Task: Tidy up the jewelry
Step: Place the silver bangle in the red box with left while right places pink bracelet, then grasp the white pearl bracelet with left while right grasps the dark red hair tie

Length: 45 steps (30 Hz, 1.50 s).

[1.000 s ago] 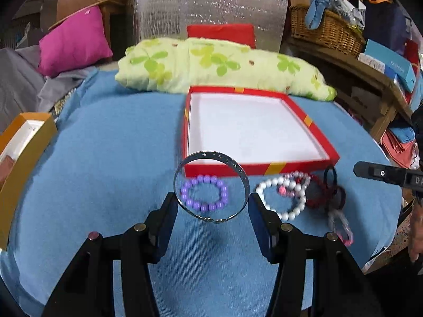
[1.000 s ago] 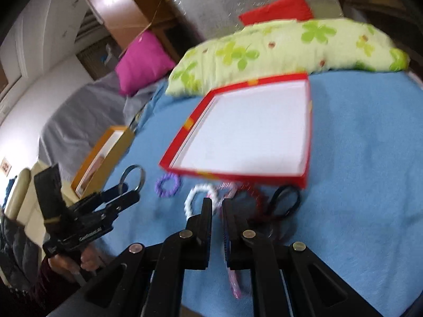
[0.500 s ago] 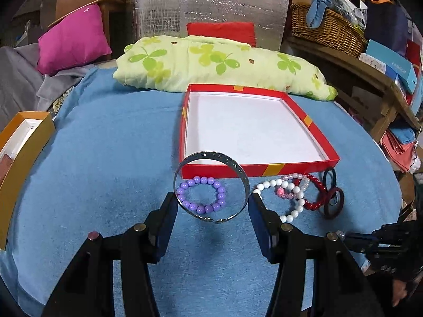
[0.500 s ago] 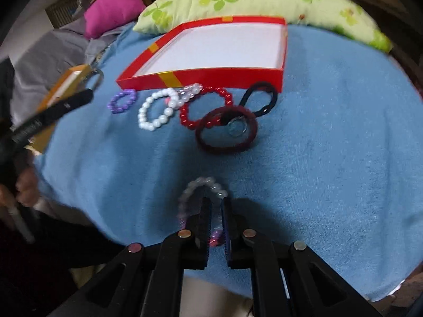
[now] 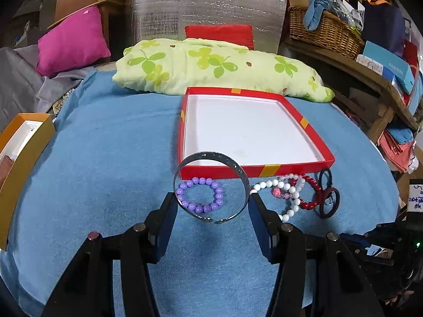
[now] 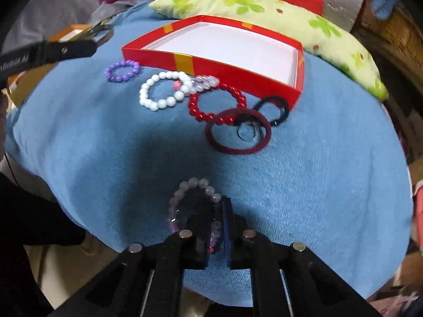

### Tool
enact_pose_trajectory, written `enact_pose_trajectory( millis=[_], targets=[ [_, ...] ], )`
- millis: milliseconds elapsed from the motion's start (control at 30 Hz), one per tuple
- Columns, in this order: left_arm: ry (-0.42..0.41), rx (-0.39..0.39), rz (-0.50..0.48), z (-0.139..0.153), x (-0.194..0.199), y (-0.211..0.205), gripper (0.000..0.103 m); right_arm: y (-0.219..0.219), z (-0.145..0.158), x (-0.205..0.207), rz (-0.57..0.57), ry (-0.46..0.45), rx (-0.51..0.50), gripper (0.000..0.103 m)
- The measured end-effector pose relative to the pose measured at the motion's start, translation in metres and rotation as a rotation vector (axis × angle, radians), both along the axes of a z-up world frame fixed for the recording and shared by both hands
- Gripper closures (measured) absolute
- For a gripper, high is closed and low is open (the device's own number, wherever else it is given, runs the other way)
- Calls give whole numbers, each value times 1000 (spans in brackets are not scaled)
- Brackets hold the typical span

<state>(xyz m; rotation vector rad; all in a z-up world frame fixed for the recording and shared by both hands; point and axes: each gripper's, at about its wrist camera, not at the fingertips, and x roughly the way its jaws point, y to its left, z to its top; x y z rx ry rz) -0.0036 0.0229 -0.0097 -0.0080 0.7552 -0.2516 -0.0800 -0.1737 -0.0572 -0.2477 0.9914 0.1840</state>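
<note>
**Bangle aimed at the red box**

I'm working over a blue cloth (image 5: 105, 158). My left gripper (image 5: 211, 206) is clamping the silver bangle (image 5: 211, 187) upright; the red box (image 5: 253, 170) is lying straight ahead, just beyond. My right gripper (image 6: 215, 227) is pinching a pale bead bracelet (image 6: 195, 185), farther back.

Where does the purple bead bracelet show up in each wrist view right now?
Left wrist view: purple bead bracelet lies lower centre, seen through the held silver bangle.
Right wrist view: upper left, on the blue cloth.
Shared landmark: red box, just behind it.
</note>
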Motion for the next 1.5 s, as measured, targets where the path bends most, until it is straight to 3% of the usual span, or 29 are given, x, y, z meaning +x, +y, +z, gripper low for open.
enact_pose_trajectory(
  millis=[200,367,467,667,833,900,933,967,1033,1200,1367,1500],
  targets=[
    [-35,-5,-82,21,19,-11,46,-23,49,29,-55,-79,171,94],
    [-85,97,-165,33,64,-34,46,-47,88,90,-151,-190,332,94],
    [-49,68,-204,23,88,-41,45,-51,84,133,-195,-171,404,94],
    [49,76,-171,-9,123,-46,46,-62,47,194,-281,-75,523,93],
    [80,54,-142,-13,133,-39,46,-72,40,205,-321,-58,590,90],
    [67,38,-145,-8,129,-34,41,-76,49,197,-319,-94,611,62],
    [62,36,-143,-7,127,-32,39,-77,53,193,-314,-108,612,24],
    [58,35,-138,-5,124,-30,39,-78,57,186,-308,-132,619,13],
    [55,21,-129,-1,113,-24,39,-81,68,167,-293,-176,621,13],
    [29,1,-142,7,73,-16,39,-86,75,125,-245,-173,571,15],
    [56,22,-184,-1,31,-25,39,-97,58,76,-241,-100,536,45],
    [103,16,-209,-13,12,-37,36,-90,37,55,-214,-39,476,52]
  ],
)
